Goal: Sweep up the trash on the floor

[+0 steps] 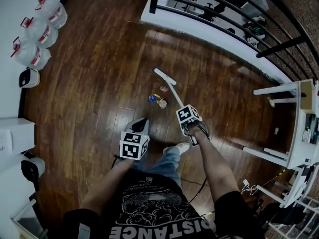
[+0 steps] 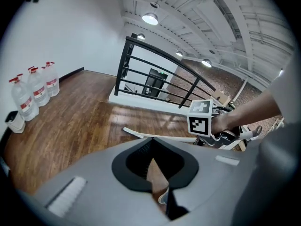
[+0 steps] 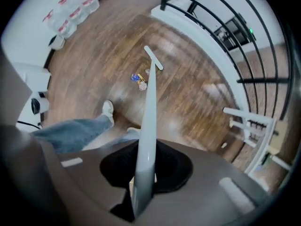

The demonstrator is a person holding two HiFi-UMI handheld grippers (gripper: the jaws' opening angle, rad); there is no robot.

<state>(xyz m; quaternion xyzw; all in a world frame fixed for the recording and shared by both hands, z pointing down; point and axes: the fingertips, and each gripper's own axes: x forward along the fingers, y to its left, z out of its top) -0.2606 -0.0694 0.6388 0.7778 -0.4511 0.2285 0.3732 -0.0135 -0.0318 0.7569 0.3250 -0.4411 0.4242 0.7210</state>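
Observation:
A small pile of trash lies on the wood floor ahead of my feet, also seen as coloured scraps in the right gripper view. A white broom, head on the floor just past the pile, slants back to my right gripper. That gripper is shut on the broom handle, which runs straight out between its jaws. My left gripper hovers left of it, pointing forward. Its jaws meet at the tips with nothing seen between them.
Three water jugs stand by the far left wall. A black stair railing on a white kerb crosses the back. White table legs stand at right, white units at left. My shoe is under the grippers.

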